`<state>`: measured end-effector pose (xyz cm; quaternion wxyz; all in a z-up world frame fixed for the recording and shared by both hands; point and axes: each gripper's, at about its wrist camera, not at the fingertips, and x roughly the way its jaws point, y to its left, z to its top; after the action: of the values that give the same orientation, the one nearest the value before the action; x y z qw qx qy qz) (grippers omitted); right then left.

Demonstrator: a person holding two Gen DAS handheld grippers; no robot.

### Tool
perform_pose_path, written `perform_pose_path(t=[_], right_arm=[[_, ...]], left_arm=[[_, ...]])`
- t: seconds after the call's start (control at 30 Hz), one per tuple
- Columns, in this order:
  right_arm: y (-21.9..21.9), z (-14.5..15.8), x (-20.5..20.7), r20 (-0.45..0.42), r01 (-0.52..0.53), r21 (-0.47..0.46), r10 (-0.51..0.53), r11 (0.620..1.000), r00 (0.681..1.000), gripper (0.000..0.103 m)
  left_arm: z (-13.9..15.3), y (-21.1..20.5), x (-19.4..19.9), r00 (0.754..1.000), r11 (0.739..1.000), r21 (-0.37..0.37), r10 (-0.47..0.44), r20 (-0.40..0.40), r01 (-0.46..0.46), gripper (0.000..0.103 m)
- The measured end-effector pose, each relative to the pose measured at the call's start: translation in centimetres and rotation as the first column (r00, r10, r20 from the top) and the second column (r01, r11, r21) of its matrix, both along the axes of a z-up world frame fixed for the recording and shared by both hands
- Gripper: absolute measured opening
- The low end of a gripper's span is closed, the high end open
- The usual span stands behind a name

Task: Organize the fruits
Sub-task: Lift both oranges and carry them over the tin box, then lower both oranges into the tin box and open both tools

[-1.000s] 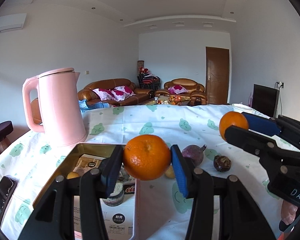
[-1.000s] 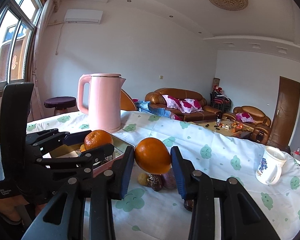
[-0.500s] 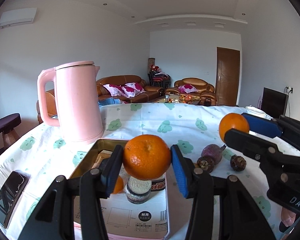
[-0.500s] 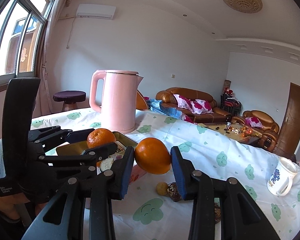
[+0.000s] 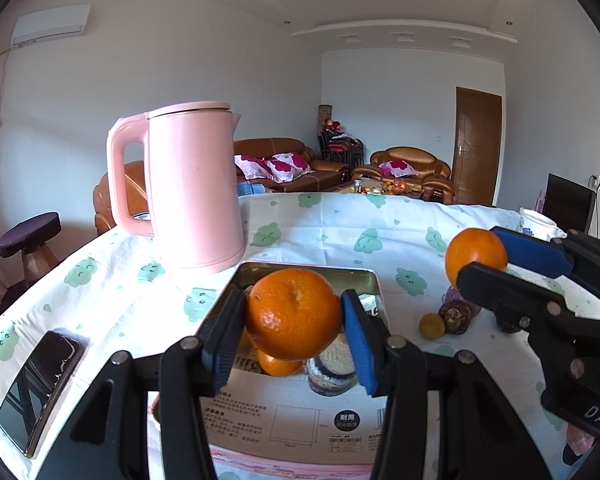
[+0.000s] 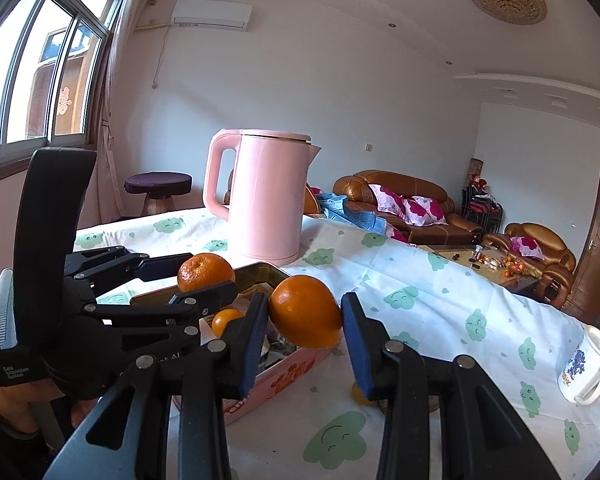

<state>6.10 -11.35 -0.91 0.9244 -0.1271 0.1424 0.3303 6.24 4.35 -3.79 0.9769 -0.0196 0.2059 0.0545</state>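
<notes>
Both grippers, tilted slightly down, each clamp an orange: left gripper [image 5: 294, 328], right gripper [image 6: 305, 320].

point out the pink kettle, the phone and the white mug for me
pink kettle [image 5: 196, 188], left wrist view, middle of its body
phone [image 5: 40, 390], left wrist view, centre of its dark screen
white mug [image 6: 586, 362], right wrist view, its side by the blue print

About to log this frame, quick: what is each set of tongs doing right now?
Left tongs: closed on a mandarin, above the tin.
Right tongs: closed on an orange, beside the tin.
</notes>
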Motion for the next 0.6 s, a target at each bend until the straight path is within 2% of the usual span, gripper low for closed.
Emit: perform_pose_path(t=[0.6], right_arm=[[4.0,-2.3,0.8,-0.083,-0.076,-0.036,0.072,0.996,0.994,0.04]], left_arm=[[-1.2,3.4,0.6,0.995,0.998,-0.013,0.056,-0.084,-0.057,0.05]])
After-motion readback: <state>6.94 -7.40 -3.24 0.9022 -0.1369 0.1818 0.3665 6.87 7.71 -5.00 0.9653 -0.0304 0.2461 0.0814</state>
